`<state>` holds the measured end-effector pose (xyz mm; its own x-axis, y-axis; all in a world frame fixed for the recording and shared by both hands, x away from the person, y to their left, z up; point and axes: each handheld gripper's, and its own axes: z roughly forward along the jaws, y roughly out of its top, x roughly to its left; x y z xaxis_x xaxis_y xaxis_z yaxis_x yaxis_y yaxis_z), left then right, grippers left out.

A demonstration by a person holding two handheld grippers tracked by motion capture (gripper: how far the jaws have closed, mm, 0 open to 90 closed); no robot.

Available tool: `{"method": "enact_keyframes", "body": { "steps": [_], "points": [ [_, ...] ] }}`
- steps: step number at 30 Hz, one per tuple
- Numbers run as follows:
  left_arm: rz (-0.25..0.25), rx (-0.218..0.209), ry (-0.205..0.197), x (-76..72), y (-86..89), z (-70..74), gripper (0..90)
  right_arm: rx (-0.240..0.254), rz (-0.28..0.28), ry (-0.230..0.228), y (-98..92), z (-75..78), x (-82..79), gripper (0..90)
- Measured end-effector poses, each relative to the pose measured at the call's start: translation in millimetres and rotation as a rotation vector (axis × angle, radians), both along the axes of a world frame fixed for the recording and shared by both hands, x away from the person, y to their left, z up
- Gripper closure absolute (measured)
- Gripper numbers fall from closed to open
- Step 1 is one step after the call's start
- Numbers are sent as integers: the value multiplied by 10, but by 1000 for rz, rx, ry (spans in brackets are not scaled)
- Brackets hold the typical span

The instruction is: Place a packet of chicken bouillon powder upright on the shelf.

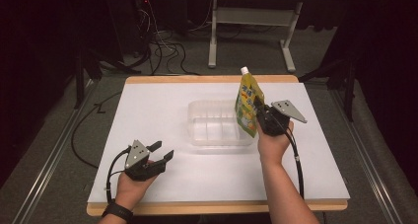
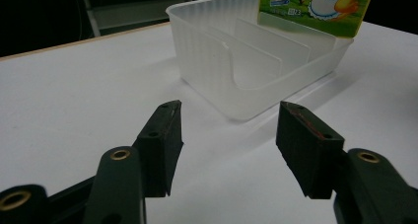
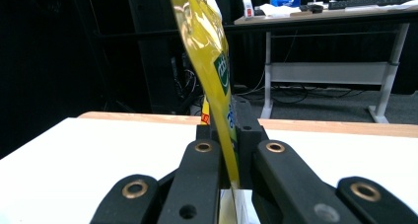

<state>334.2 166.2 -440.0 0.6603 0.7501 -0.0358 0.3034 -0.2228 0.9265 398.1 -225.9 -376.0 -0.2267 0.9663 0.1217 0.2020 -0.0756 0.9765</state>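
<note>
Yellow pouch (image 1: 248, 104) pinched in right gripper (image 1: 260, 116) | I'm lowering it upright between bin (image 1: 197, 135) dividers | left gripper (image 1: 161, 152) idling agape, empty

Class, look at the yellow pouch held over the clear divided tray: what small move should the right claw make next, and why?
Probably lower the pouch a little into the slot at the tray's right end. The right claw is shut on the pouch, which hangs upright with its bottom edge at the tray's right end. The left claw rests open on the table, apart from the tray.
</note>
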Motion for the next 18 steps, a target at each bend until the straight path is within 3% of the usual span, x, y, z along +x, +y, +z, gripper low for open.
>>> {"method": "enact_keyframes", "body": {
  "steps": [18],
  "points": [
    [-2, -2, -2, -12, -10, 3, 437, -6, 10, -5, 17, -57, 6, 900]
  ]
}}
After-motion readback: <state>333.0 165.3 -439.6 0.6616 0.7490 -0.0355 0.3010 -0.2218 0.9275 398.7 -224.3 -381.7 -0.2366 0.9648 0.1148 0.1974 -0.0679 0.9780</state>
